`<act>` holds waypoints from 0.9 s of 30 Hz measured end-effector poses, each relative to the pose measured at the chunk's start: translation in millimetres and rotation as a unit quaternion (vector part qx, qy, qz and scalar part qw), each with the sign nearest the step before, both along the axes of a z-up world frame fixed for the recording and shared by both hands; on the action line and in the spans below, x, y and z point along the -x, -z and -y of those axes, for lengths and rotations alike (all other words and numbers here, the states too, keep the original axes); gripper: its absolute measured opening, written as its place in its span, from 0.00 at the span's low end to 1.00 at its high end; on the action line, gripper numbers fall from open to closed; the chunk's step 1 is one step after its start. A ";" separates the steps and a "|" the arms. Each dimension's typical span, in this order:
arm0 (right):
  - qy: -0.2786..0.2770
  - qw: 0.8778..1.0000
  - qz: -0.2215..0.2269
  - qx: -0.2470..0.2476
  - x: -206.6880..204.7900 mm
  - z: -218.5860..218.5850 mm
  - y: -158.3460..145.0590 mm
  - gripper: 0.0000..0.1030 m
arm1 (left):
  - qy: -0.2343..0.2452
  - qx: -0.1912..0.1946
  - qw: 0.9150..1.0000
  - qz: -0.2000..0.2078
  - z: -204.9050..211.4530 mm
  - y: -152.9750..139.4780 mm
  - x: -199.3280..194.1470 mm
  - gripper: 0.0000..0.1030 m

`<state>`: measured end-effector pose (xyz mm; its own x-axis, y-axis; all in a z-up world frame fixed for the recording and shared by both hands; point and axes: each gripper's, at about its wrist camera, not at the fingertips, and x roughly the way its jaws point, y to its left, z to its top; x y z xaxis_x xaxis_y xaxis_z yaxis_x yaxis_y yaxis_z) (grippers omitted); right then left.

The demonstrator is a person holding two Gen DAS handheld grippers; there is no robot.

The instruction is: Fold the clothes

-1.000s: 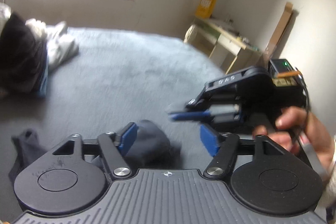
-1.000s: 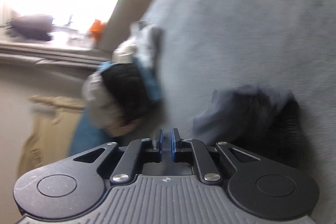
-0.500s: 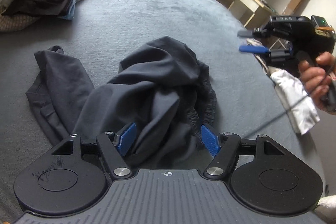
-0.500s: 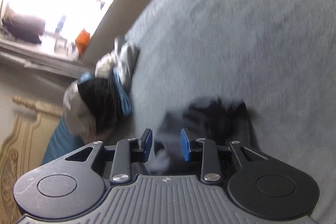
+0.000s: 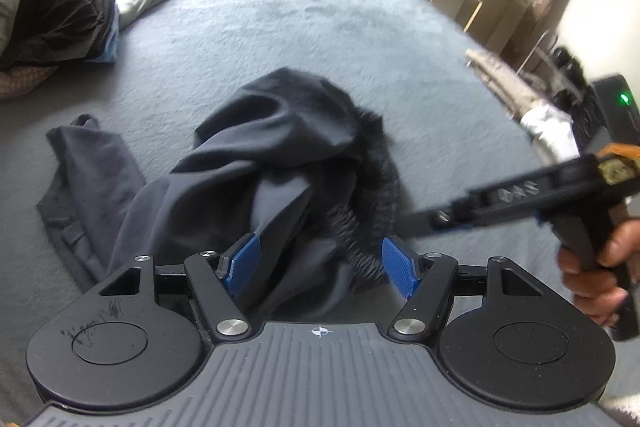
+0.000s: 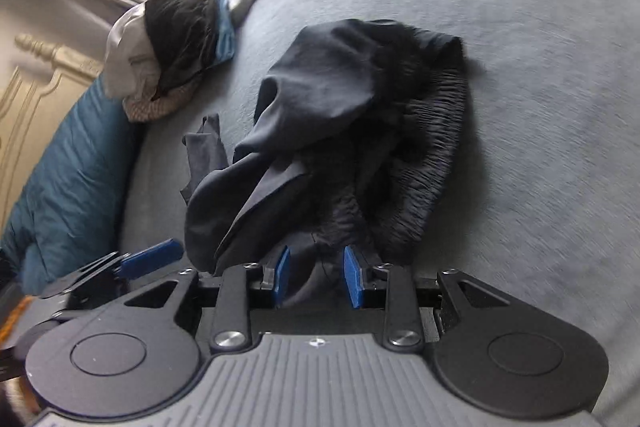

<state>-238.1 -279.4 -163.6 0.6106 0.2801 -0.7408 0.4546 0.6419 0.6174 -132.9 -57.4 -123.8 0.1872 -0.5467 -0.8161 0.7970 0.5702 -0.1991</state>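
While both tongs, left tongs [image 5: 320, 263] wide and right tongs [image 6: 316, 277] narrower, gape empty, crumpled dark trousers [image 5: 280, 163] lie ahead, bare bed [image 5: 280, 23] beyond.

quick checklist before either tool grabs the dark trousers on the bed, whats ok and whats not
1. Dark trousers within reach of both tools: ok, they lie crumpled just ahead of each.
2. Left tool open: ok, jaws wide, pads clear of the cloth.
3. Right tool open: ok, jaws have just been opening, cloth in the gap but not pinched.
4. Waistband findable: ok, ribbed edge shows on the right side.
5. Trousers flat enough to fold: not ok, bunched up.
6. Pile of clothes out of the way: ok, far corner of the bed.
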 end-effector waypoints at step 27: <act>-0.009 0.999 -0.035 0.035 -46.1 -6.8 47.0 0.30 | -0.005 -0.020 1.000 0.004 -12.3 10.5 -22.0 0.62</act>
